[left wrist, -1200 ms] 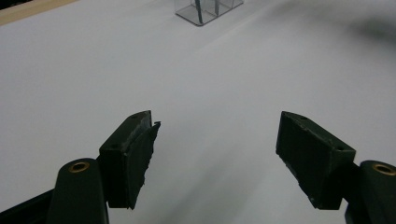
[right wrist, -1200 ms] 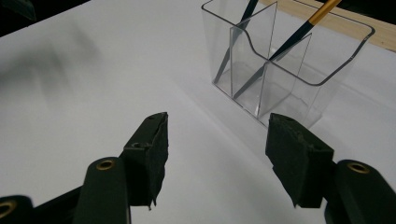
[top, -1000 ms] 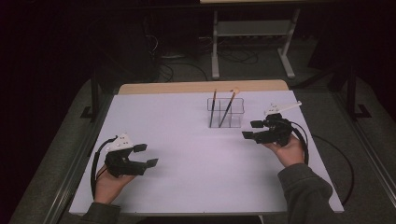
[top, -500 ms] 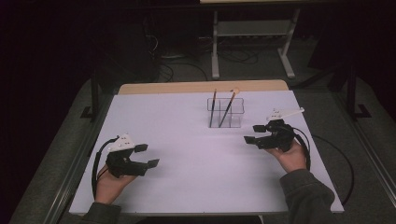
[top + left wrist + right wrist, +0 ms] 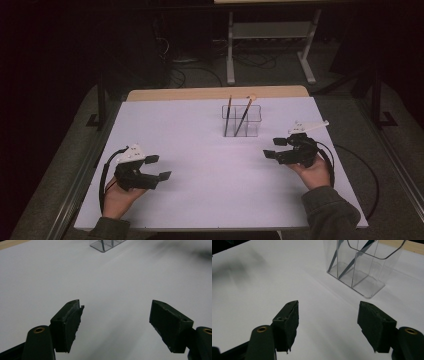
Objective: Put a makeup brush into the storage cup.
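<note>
Holding our right gripper [image 5: 275, 148] just right of the clear plastic divided holder [image 5: 242, 121] with two dark pencils [image 5: 228, 116] on the white table [image 5: 200, 150], its jaws apart and empty, having just widened; our left gripper [image 5: 159, 167], well to the holder's left and nearer us, gapes empty too.

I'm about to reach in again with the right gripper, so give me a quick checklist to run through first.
1. Right gripper open, nothing between its jaws: ok; they have just been opening.
2. Left gripper open and empty: ok.
3. Clear holder upright on the white table: ok.
4. Both pencils stand leaning inside the holder: ok.
5. Bare table between right gripper and holder: ok.
6. Which compartment each pencil sits in: cannot tell.
</note>
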The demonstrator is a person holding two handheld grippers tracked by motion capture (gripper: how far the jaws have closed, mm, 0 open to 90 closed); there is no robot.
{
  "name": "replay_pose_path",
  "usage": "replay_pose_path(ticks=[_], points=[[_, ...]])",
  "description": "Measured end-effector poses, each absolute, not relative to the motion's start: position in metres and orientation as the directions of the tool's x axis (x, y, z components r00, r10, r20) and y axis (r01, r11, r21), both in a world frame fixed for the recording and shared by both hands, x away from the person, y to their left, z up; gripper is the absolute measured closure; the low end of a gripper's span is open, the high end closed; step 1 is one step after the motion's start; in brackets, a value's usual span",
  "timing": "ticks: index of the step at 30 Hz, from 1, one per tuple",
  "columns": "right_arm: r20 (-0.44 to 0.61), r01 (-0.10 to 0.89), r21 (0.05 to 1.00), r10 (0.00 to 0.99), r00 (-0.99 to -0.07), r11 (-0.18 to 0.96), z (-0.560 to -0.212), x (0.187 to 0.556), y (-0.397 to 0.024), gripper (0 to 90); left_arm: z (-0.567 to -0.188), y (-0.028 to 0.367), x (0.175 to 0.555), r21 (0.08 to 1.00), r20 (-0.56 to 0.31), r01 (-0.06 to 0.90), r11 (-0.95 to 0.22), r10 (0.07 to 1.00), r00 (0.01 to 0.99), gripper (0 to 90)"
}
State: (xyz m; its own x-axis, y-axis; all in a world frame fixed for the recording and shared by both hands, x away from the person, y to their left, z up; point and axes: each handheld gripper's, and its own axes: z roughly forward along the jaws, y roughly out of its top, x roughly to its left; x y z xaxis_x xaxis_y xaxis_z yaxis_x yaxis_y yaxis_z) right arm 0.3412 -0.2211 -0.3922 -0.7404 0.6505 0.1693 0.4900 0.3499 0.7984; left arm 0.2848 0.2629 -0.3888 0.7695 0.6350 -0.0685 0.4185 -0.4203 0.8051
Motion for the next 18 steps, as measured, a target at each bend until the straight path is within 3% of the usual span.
replay_pose_path(ticks=[18], points=[[0.179, 0.489, 0.805, 0.649, -0.740, 0.336, -0.398, 0.327, -0.224, 29.5, -0.390, 0.264, 0.284, 0.804, -0.075, 0.423, -0.419, 0.633, 0.770, 23.5]])
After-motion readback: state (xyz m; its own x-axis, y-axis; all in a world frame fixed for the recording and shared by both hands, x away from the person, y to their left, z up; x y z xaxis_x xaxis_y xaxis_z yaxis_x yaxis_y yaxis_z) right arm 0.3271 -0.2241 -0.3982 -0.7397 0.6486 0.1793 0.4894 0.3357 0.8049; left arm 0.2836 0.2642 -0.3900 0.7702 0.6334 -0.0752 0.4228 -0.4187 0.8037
